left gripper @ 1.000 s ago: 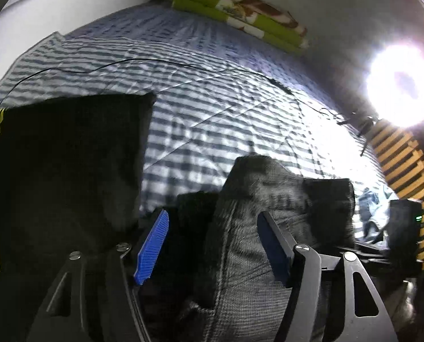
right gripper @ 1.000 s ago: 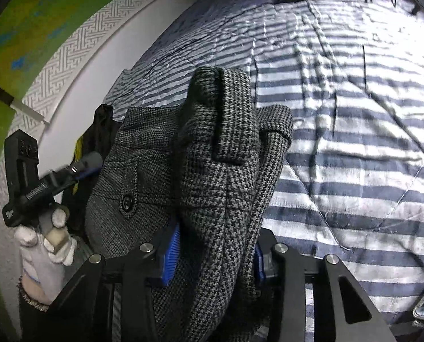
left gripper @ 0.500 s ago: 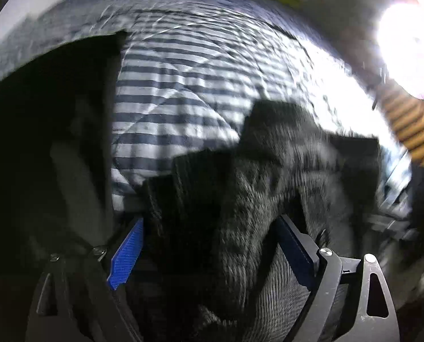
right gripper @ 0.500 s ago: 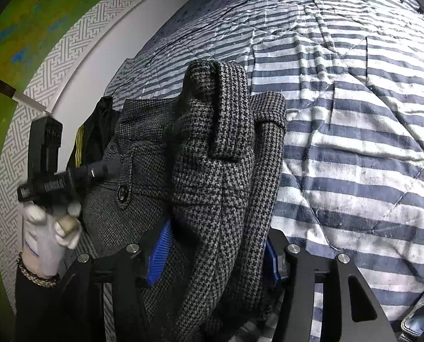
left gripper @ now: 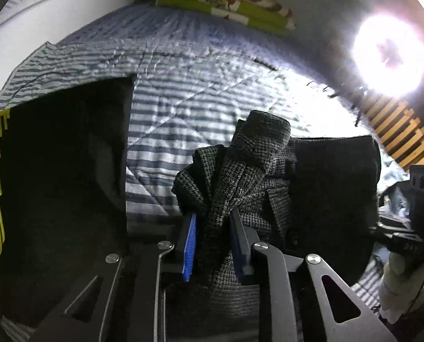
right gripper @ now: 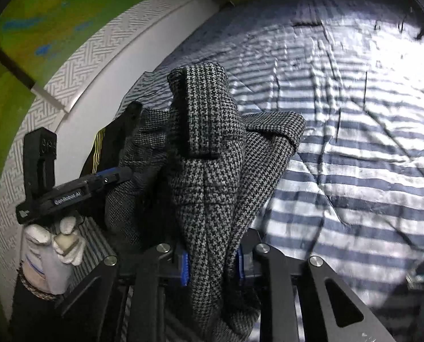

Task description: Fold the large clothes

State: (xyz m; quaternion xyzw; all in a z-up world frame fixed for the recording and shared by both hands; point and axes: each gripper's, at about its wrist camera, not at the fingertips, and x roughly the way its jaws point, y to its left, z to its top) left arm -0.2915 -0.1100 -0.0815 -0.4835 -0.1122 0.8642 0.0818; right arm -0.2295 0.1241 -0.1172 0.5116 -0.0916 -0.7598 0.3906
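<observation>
Item: one large garment [right gripper: 209, 176], grey-and-black houndstooth weave, heavy cloth, bunched into thick vertical folds with a flat strap-like band down its upper front. Lifted above the striped bed cover [right gripper: 354, 154], gathered between both grippers.

Left to right, as seen from the right wrist view:
- Gloved hand [right gripper: 50, 245], white glove, dark sleeve below, gripping the handle of the left gripper [right gripper: 117, 175]. Its fingers are closing narrow and pinch a bunch of the garment's left edge.
- Dark folded cloth with yellow stripes [right gripper: 97, 148], lying on the bed behind the left gripper, partly hidden.
- Garment, centre, hanging folds fanning upward from the grip.
- Right gripper [right gripper: 212, 265], fingers with blue pads [right gripper: 185, 268] closing narrow, a thick fold of the garment clamped between them.
- Bed cover, blue and white stripes, quilted, creased, brightly lit at right.

Left wrist view: same garment [left gripper: 240, 176] squeezed between blue-padded fingers [left gripper: 190, 242]; bright lamp [left gripper: 388, 54] at upper right.
</observation>
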